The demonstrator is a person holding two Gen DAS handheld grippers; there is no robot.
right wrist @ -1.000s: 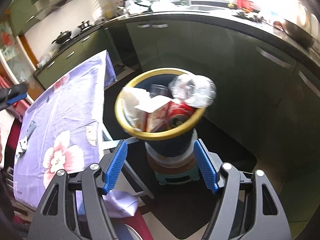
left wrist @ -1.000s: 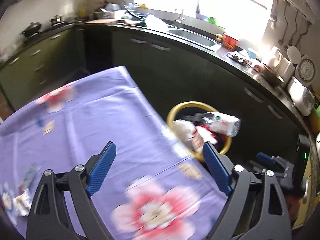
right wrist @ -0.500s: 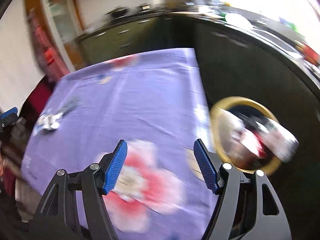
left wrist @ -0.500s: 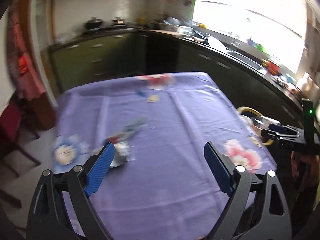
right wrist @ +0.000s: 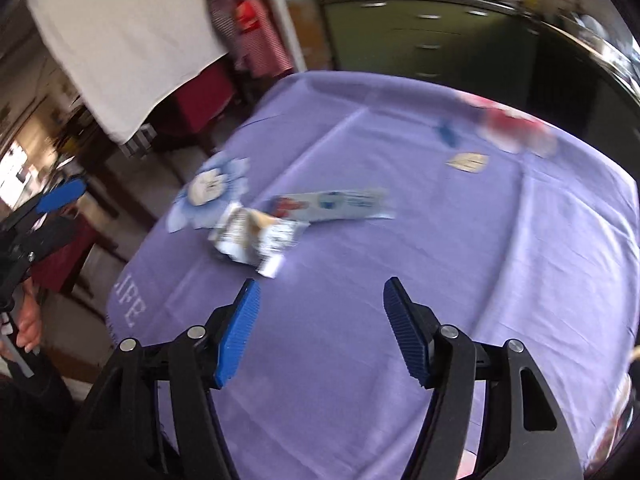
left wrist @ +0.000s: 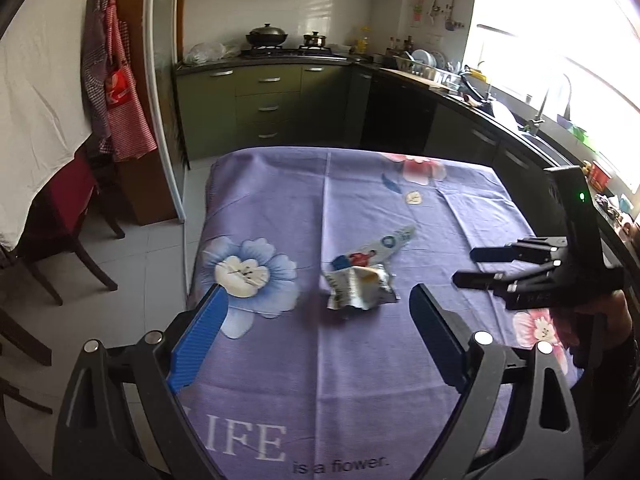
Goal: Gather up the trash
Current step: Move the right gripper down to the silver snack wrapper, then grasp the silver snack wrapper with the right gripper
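A crumpled silver snack wrapper (left wrist: 360,288) lies on the purple flowered tablecloth (left wrist: 360,380), with a long flat blue-and-white wrapper (left wrist: 376,246) just behind it. My left gripper (left wrist: 316,312) is open and empty, just short of the crumpled wrapper. In the right wrist view the crumpled wrapper (right wrist: 254,236) and the flat wrapper (right wrist: 332,204) lie ahead and to the left of my right gripper (right wrist: 320,300), which is open and empty above the cloth. The right gripper also shows in the left wrist view (left wrist: 472,266) at the right.
Green kitchen cabinets (left wrist: 260,108) and a dark counter with a sink (left wrist: 536,132) run behind and to the right of the table. A chair with a red cushion (left wrist: 60,216) stands at the left. A white cloth (right wrist: 128,40) hangs over furniture at the left.
Both grippers have swung left, away from the yellow-rimmed trash bin and over the table. The two wrappers now lie in front of them. Both stay open.
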